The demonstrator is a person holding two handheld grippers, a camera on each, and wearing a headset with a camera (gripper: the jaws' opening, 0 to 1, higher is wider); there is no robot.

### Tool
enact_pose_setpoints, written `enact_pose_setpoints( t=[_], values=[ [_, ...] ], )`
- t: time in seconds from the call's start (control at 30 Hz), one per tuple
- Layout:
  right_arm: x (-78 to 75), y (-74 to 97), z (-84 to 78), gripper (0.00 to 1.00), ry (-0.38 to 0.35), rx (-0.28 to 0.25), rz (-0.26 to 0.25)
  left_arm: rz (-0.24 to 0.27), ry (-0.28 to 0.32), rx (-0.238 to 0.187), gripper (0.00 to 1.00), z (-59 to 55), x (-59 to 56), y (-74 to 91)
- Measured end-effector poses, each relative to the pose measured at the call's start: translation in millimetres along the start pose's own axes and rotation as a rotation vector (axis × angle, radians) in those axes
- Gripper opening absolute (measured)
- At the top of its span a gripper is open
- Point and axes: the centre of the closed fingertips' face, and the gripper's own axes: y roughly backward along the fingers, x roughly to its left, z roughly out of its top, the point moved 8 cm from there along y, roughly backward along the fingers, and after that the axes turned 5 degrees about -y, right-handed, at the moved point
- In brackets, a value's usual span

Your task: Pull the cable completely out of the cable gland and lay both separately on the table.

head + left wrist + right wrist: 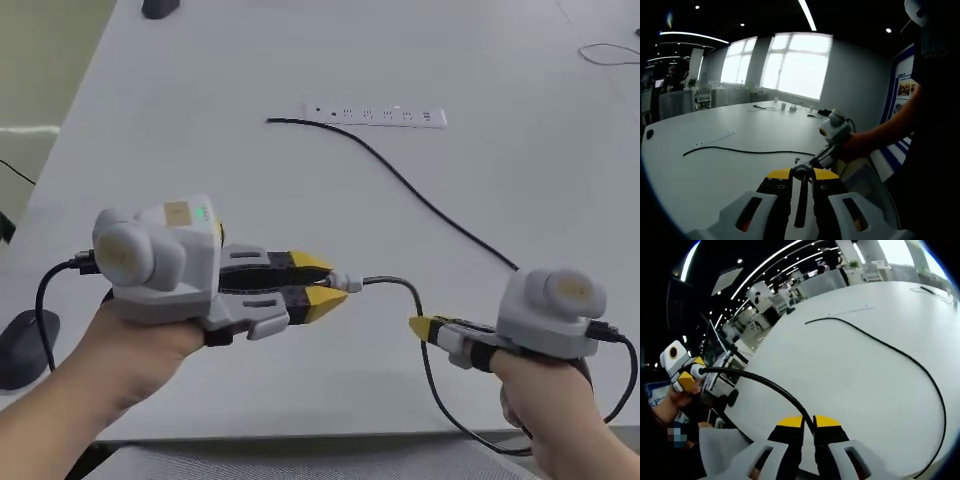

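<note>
A silver cable gland (348,284) sits between the yellow tips of my left gripper (330,283), which is shut on it a little above the table. In the left gripper view the gland (803,170) shows at the jaw tips. A black cable (400,180) leaves the gland, arcs right and down, and passes through my right gripper (418,326), shut on it a hand's width away. The right gripper view shows the cable (765,380) running from its jaws (808,421) up to the gland (698,372). The cable's long remainder lies across the grey table (200,150).
A white power strip (375,115) lies far back on the table by the cable's end. A dark mouse (20,345) sits at the left edge. Part of the cable loops over the near table edge below the right hand.
</note>
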Motion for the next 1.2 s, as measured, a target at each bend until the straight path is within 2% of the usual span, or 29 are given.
enact_pose_setpoints(
  t=[0.17,0.27,0.33,0.37,0.4,0.5,0.57,0.67,0.87,0.93,1.03,1.13,1.2],
  values=[
    [4.8,1.9,0.7,0.03,0.067,0.004,0.001,0.013,0.005,-0.005,0.15,1.8,2.8,1.2],
    [11.1,4.7,4.9,0.12,0.093,-0.017,0.012,0.021,0.001,0.004,0.15,1.4,4.2,2.1],
    [14.4,6.1,7.6,0.16,0.139,-0.021,0.016,0.018,0.001,0.005,0.15,1.1,4.3,3.1],
    [18.9,7.9,12.1,0.19,0.180,-0.046,0.029,0.019,0.000,0.006,0.15,1.1,4.4,3.6],
    [21.8,9.8,13.3,0.21,0.189,-0.045,0.026,0.019,-0.001,0.006,0.15,1.1,4.5,4.1],
    [34.9,14.8,21.7,0.24,0.279,-0.060,0.044,0.016,0.002,0.005,0.15,1.0,4.1,6.1],
    [43.8,16.2,24.3,0.27,0.321,-0.046,0.051,0.008,0.005,0.006,0.15,0.7,3.0,6.7],
    [58.8,18.4,31.8,0.29,0.439,-0.065,0.069,0.005,0.012,0.005,0.15,0.8,2.6,7.8],
    [95.2,19.2,36.9,0.29,0.689,-0.058,0.138,0.000,0.014,0.007,0.15,0.2,2.1,9.3],
    [102.9,18.5,37.2,0.28,0.760,-0.060,0.141,-0.002,0.014,0.008,0.15,0.0,2.0,9.5],
    [114.8,16.7,35.1,0.27,0.841,-0.041,0.161,-0.002,0.016,0.004,0.15,0.5,2.0,9.8],
    [121.8,12.8,32.2,0.23,0.890,-0.026,0.159,-0.006,0.020,0.001,0.15,1.0,1.4,9.4],
    [125.6,11.9,32.9,0.20,0.948,-0.039,0.146,-0.007,0.018,0.003,0.15,1.0,1.4,9.1]
  ],
)
